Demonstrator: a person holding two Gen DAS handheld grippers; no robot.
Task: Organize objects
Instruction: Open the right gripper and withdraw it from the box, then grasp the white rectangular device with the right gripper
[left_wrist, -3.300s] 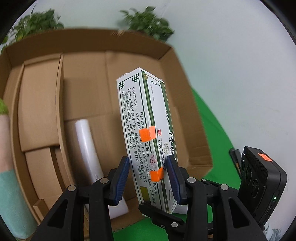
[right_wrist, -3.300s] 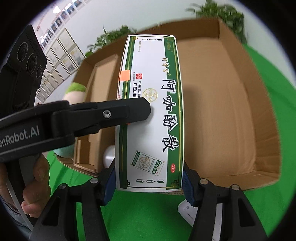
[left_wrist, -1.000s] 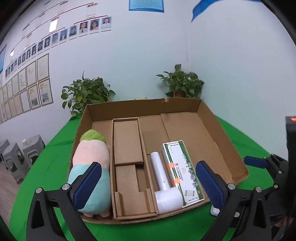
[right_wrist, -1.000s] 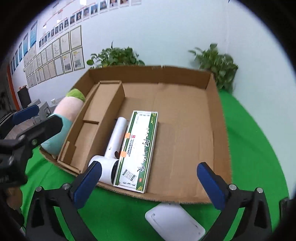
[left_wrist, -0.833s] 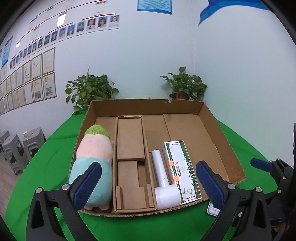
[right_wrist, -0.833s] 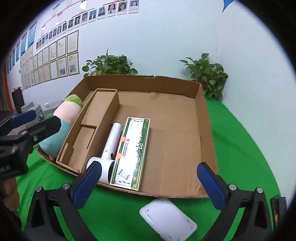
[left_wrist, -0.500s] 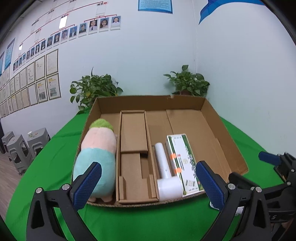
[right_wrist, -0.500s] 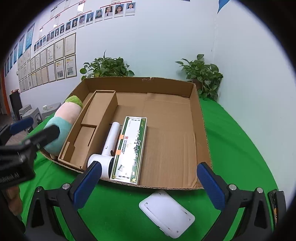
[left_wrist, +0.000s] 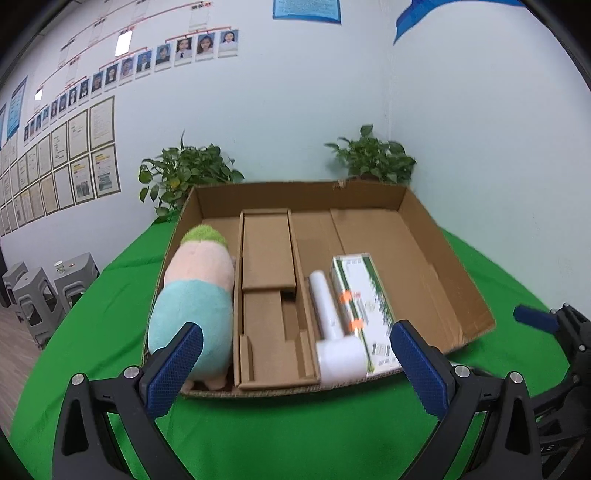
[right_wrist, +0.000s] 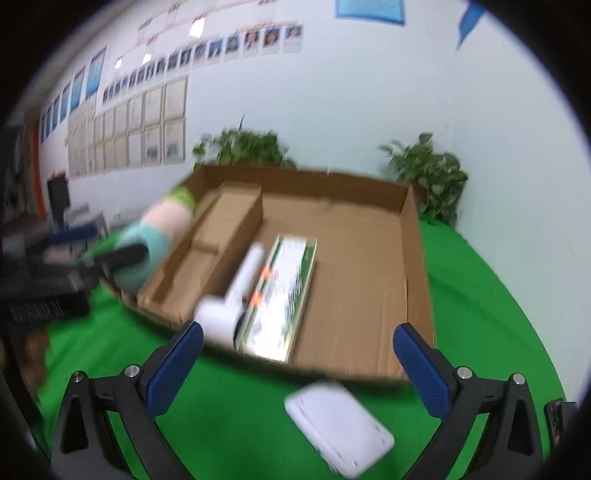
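Now the medicine box (left_wrist: 364, 309) lies flat in the cardboard tray (left_wrist: 443, 254) beside the white device (left_wrist: 332, 332), no longer clamped; left gripper (left_wrist: 295, 363) and right gripper (right_wrist: 297, 363) both gape wide, empty.

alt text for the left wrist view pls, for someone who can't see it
An open cardboard box on a green table holds a plush toy on its left, a cardboard insert in the middle, and a white hair dryer beside a green and white medicine box. The left gripper is open and empty in the foreground.
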